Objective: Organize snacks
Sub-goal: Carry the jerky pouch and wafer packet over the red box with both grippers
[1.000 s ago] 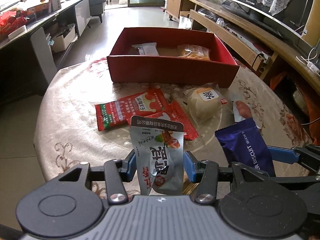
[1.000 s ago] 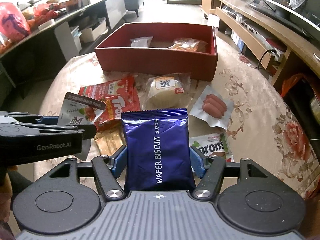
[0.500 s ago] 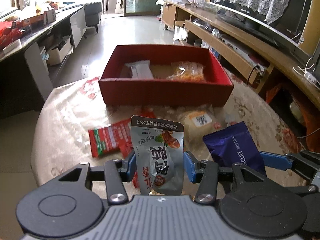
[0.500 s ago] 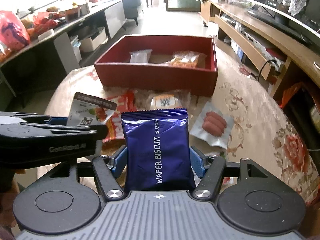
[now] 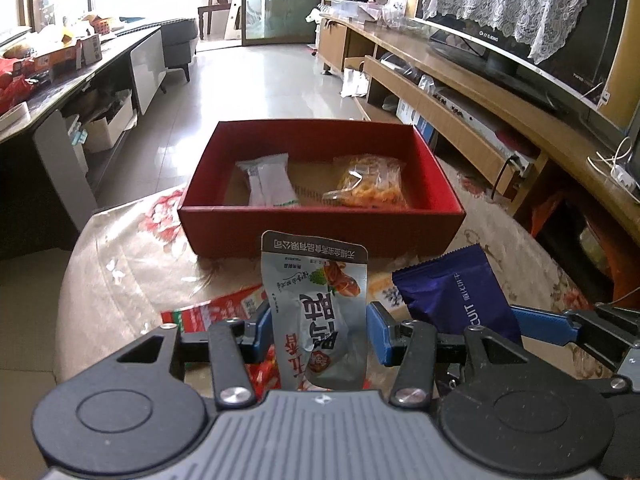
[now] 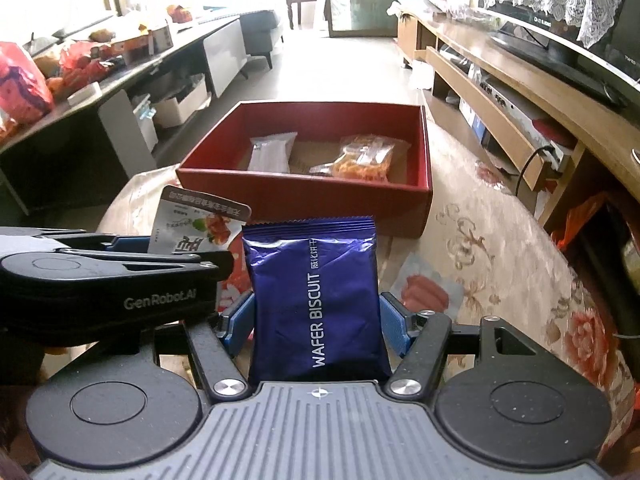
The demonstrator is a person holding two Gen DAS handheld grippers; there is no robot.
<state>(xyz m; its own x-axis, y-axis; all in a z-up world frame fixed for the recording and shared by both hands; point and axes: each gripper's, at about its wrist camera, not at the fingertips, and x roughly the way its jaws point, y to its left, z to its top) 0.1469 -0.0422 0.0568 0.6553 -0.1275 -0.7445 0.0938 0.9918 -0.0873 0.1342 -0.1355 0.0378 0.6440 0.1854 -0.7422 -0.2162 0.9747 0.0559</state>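
Note:
My left gripper (image 5: pixel 318 330) is shut on a silver snack pouch (image 5: pixel 316 304) and holds it upright above the table. My right gripper (image 6: pixel 316 328) is shut on a blue wafer biscuit pack (image 6: pixel 314 296), which also shows in the left wrist view (image 5: pixel 456 292). A red box (image 5: pixel 320 220) stands ahead on the table and holds a white packet (image 5: pixel 270 180) and an orange snack bag (image 5: pixel 368 186). The box (image 6: pixel 304 194) also shows in the right wrist view. The left gripper's body (image 6: pixel 100 276) and its pouch (image 6: pixel 196 224) sit left of my right gripper.
Loose snacks lie on the floral tablecloth: a red packet (image 5: pixel 216 310), a sausage pack (image 6: pixel 426 288). A TV stand (image 5: pixel 480 92) runs along the right, a cluttered counter (image 5: pixel 60 72) along the left. The table edge (image 5: pixel 80 248) curves at the left.
Both grippers have risen and moved forward toward the red box with their packs; the box interior now shows more fully and the loose snacks sit lower in view.

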